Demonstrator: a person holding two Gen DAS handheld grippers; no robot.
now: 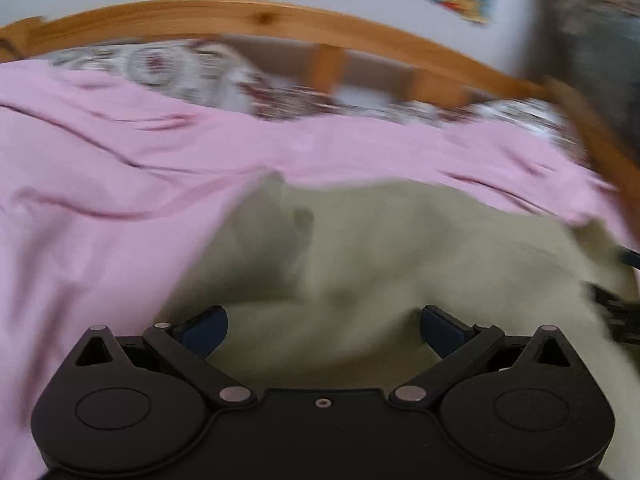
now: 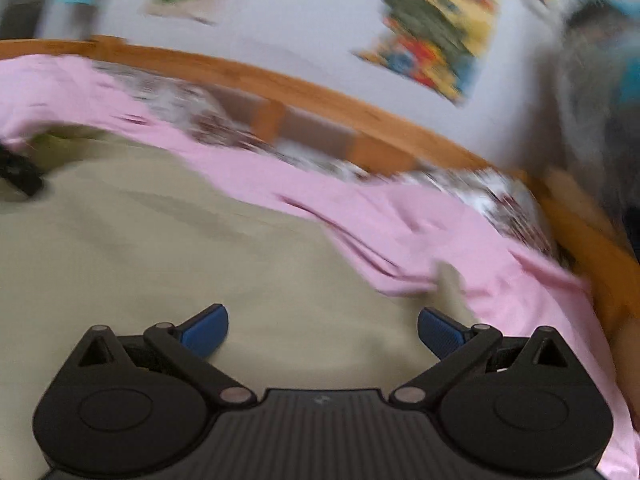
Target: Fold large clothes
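A pale beige garment (image 1: 380, 248) lies spread on a pink bed sheet (image 1: 100, 184). My left gripper (image 1: 324, 330) is open just above the garment, its blue pads (image 1: 204, 330) wide apart with nothing between them. In the right wrist view the same garment (image 2: 160, 248) fills the lower left on the pink sheet (image 2: 460, 256). My right gripper (image 2: 322, 330) is open over the garment and empty. A black part of the other gripper shows at the left edge (image 2: 18, 174). Both views are blurred by motion.
A wooden bed rail (image 1: 260, 20) curves along the far side, with a patterned pillow or cover (image 1: 192, 68) below it. Colourful posters (image 2: 436, 28) hang on the white wall behind. A dark grey mass (image 1: 592, 40) stands at the right.
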